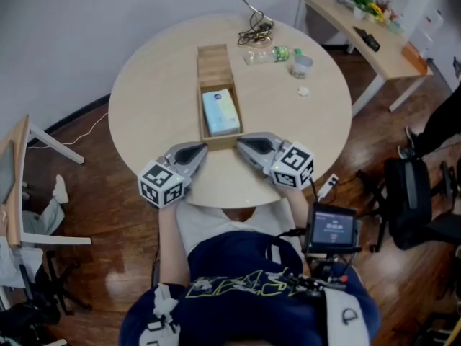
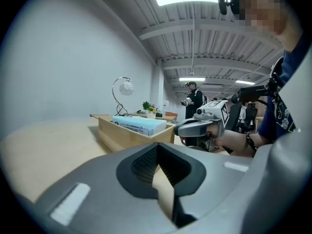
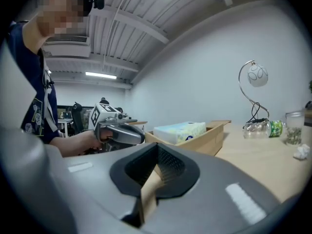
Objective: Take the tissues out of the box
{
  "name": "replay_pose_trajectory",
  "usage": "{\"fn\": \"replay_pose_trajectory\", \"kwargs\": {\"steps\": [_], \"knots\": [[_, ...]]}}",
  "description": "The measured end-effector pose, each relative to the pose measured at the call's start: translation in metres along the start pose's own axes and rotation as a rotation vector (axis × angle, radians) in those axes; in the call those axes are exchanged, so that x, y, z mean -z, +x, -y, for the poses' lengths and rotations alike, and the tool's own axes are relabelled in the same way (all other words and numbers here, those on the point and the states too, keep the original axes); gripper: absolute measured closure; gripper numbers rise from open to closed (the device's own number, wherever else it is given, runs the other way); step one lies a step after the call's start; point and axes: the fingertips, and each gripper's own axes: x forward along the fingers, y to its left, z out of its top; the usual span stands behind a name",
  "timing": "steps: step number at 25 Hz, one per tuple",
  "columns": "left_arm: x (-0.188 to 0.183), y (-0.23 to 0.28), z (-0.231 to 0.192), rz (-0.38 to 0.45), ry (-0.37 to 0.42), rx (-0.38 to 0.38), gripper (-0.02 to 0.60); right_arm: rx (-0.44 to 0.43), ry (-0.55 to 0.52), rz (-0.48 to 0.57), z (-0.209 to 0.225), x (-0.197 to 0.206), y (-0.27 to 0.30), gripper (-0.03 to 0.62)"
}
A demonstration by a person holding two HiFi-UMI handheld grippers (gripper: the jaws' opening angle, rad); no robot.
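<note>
Your left hand-held gripper (image 1: pixel 196 150) has its jaws closed together with nothing between them. Your right hand-held gripper (image 1: pixel 243 145) is the same, shut and empty. Both sit low at the near edge of the round counter (image 1: pixel 151 85), one on each side of the long wooden box (image 1: pixel 214 63). Their tips angle inward, just beside its near end. The pale blue tissue pack (image 1: pixel 220 112) lies flat inside that near end. Beyond the box, a plastic bottle (image 1: pixel 277 53) lies on its side near a cup (image 1: pixel 302 65).

Head view looks down; both low gripper views share the wooden box (image 1: pixel 215 63).
</note>
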Motion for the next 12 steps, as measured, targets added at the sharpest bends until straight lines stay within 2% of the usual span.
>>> {"fn": "replay_pose_trajectory", "kwargs": {"steps": [3,6,9,12], "knots": [[-0.004,-0.001,-0.005,0.026,-0.001,-0.051,0.581,0.01,0.004,-0.007,0.004,0.0,0.004,0.58],[-0.009,-0.003,-0.006,0.069,-0.006,-0.071,0.581,-0.05,-0.011,-0.015,-0.006,0.0,0.01,0.581],[-0.009,-0.004,-0.005,0.067,0.007,-0.053,0.581,-0.099,-0.019,-0.01,-0.014,-0.002,0.014,0.581],[-0.01,0.0,-0.001,0.064,0.01,-0.025,0.581,-0.108,-0.018,-0.001,-0.015,-0.003,0.015,0.581]]}}
